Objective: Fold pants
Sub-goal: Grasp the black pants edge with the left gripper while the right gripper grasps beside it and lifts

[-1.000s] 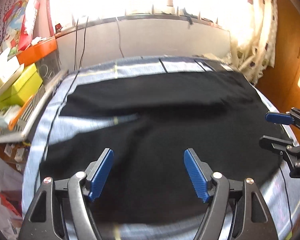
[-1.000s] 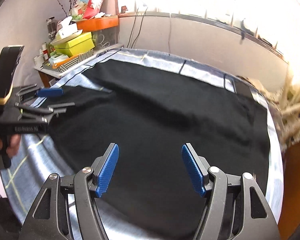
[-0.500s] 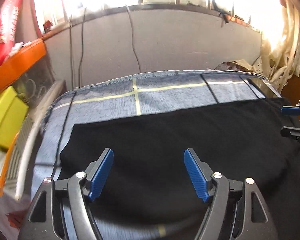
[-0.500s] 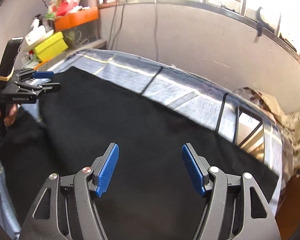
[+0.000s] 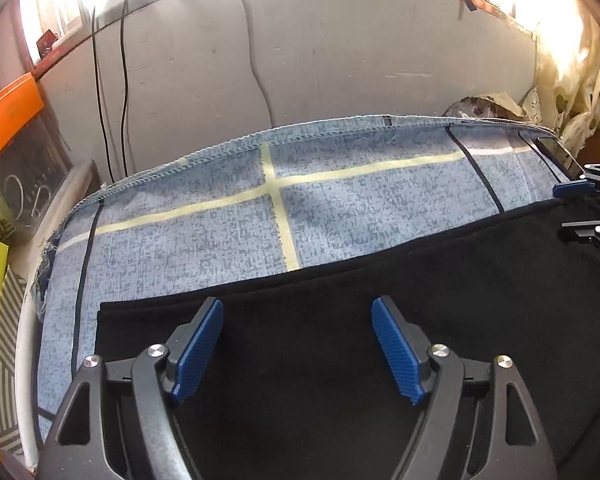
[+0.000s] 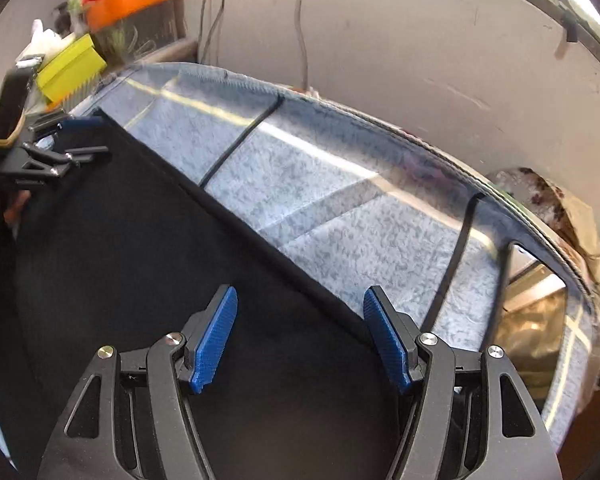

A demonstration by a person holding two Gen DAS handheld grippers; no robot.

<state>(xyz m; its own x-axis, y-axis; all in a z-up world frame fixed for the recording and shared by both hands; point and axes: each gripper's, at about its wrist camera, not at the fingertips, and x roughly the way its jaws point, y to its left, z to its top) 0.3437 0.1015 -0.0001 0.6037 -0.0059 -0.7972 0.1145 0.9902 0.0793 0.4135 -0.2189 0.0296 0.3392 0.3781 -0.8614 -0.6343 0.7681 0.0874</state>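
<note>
blue checked cloth (image 5: 340,200) on counter | black pants (image 5: 380,320) spread out | left tool (image 5: 298,344) and right tool (image 6: 300,336) both low over the pants, fingers wide apart, nothing gripped

Blown-out window glare above, fisheye-bent edges, slight motion blur.

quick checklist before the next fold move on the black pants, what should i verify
1. Left gripper open: ok.
2. Right gripper open: ok.
3. Both sit at the far edge of the black fabric pants: ok.
4. Fabric actually between the blue pads: cannot tell.
5. Far edge lies straight on the blue-grey checked cloth: ok.
6. Near side of the pants flat: cannot tell, out of view.
</note>
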